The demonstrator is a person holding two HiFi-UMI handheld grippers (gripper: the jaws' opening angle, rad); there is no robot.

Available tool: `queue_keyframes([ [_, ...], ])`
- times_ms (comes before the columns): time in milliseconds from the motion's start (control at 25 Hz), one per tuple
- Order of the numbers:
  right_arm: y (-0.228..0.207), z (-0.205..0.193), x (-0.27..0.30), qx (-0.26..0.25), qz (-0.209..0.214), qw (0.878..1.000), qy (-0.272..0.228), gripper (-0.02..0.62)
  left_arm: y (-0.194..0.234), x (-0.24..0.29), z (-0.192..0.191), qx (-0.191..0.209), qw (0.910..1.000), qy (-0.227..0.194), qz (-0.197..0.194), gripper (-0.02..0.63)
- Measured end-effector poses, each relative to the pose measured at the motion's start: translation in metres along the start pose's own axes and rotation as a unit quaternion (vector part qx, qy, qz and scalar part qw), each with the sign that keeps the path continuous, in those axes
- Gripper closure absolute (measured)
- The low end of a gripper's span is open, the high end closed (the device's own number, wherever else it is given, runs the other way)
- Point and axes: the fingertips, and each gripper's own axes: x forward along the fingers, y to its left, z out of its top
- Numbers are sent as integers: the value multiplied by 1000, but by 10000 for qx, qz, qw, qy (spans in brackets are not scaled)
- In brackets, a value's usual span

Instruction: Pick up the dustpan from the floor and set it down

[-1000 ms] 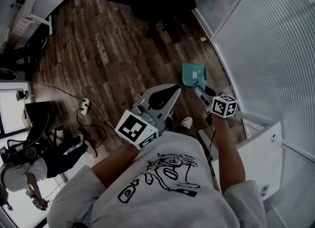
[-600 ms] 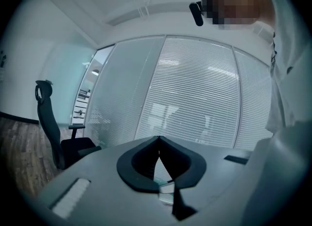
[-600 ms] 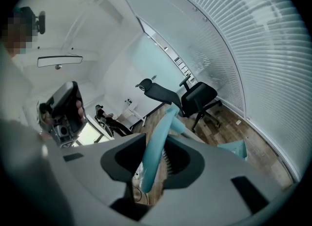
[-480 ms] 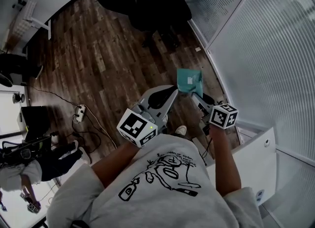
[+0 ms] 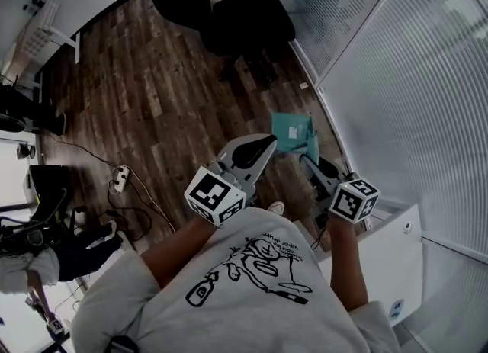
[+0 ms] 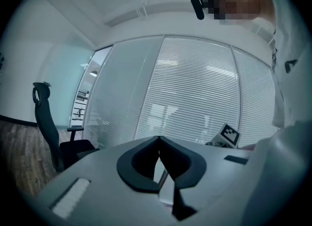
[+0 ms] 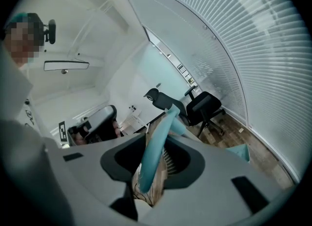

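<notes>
The dustpan (image 5: 292, 131) hangs off the wood floor (image 5: 152, 92), close to the floor's right edge along the blind-covered glass wall (image 5: 396, 77). Its long axis runs away from the person, with the flat pan end out ahead toward the office chairs (image 5: 252, 16) and the handle end back at the right gripper (image 5: 308, 162). That gripper is partly open and clamped on the slim handle (image 7: 152, 152), which slants up through the gap between the jaws; the pan (image 7: 240, 152) shows low to the right of them. The dustpan is pale teal plastic (a comb-like ridge sits just behind the handle). The left gripper (image 5: 258, 148) is level beside it, jaw tips together and holding nothing.
</notes>
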Motion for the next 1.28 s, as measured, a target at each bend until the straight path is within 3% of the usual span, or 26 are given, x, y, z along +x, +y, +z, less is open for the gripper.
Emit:
queue_keyframes([
  [480, 46, 32, -45, -238, 46, 9988, -427, 495, -16, 1, -1, 69, 9999, 35, -124, 604],
  [1280, 42, 29, -51, -326, -107, 9986, -393, 497, -22, 2, -8, 46, 9998, 117, -141, 604],
])
